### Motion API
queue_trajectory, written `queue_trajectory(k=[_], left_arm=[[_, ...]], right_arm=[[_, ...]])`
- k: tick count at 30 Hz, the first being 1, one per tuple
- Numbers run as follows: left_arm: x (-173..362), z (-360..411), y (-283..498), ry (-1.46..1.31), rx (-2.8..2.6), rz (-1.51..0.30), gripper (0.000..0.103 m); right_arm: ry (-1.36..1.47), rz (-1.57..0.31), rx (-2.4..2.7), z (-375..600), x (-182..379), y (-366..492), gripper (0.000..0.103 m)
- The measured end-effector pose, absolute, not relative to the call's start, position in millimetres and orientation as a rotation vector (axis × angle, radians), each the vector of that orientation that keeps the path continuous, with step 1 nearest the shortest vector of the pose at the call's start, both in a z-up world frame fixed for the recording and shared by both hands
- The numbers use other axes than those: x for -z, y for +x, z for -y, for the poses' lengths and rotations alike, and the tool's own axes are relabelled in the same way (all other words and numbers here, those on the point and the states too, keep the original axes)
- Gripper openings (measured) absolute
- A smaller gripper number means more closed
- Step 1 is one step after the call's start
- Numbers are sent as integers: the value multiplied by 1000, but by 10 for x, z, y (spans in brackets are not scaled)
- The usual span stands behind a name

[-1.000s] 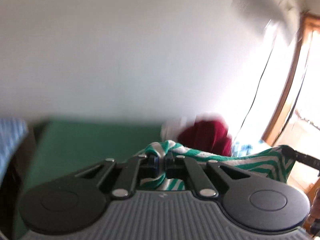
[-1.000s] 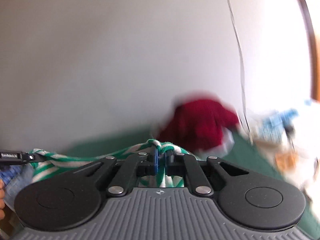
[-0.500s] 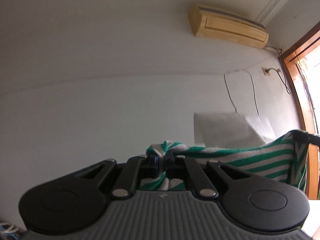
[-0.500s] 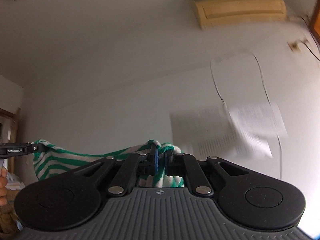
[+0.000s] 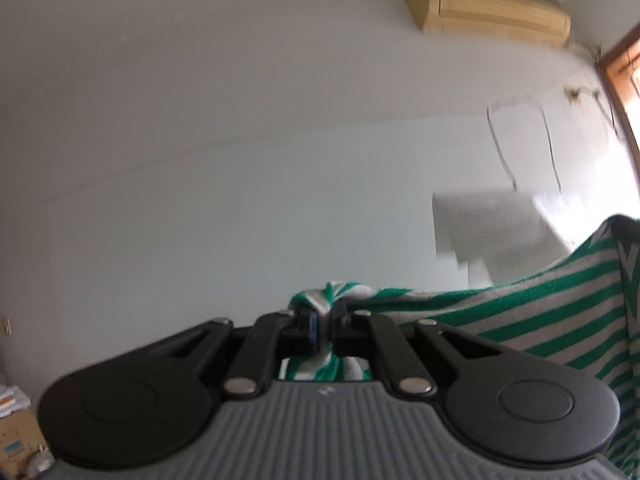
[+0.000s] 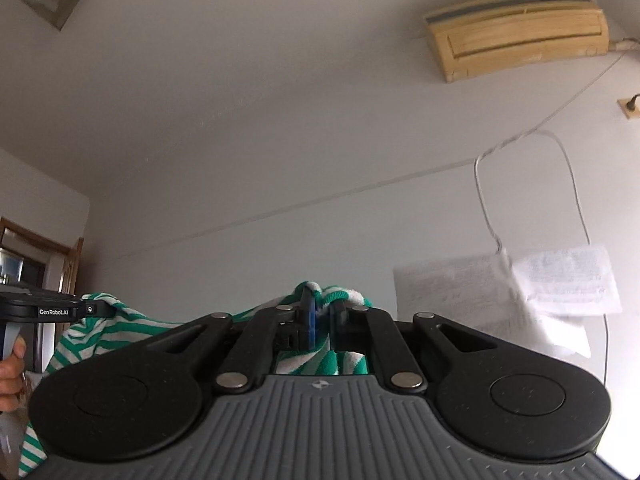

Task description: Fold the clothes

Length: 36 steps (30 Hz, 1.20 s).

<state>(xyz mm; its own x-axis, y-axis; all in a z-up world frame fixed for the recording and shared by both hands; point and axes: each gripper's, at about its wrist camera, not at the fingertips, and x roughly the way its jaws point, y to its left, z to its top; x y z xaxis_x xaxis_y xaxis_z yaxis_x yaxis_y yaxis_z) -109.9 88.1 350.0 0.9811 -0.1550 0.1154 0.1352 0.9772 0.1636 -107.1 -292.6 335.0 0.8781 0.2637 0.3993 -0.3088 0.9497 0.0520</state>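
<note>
Both cams point up at wall and ceiling. My left gripper [image 5: 325, 326] is clenched on a bunched edge of the green-and-white striped garment [image 5: 560, 304]; cloth stretches off to the right, held up in the air. Right gripper [image 6: 322, 322] is likewise clamped on a bunch of the same garment, fabric running left to the other gripper, where I see a hand [image 6: 10, 376] on its handle. Air conditioner [image 6: 516, 34] and taped papers [image 6: 520, 292] on the wall.

Air conditioner [image 6: 516, 34]: on the wall, high above the claw, to its right
Papers [image 6: 508, 300]: pinned to the wall, right of the claw
Cable [image 6: 486, 204]: looping down the wall to the papers
</note>
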Motion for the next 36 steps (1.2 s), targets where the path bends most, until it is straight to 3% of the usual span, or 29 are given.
queue_trajectory(k=[8, 18, 27, 36], left_arm=[[-2816, -988, -493, 170, 286, -117, 5], [-1427, -677, 1750, 157, 248, -459, 5], [-84, -299, 3098, 240, 199, -593, 5], [759, -59, 3611, 384, 197, -705, 10]], right_arm=[[89, 171, -236, 2911, -2923, -721, 6], [74, -158, -61, 2744, -1891, 1168, 6], [91, -382, 133, 2744, -440, 2730, 6], [-43, -531, 208, 2626, 341, 3434, 6]])
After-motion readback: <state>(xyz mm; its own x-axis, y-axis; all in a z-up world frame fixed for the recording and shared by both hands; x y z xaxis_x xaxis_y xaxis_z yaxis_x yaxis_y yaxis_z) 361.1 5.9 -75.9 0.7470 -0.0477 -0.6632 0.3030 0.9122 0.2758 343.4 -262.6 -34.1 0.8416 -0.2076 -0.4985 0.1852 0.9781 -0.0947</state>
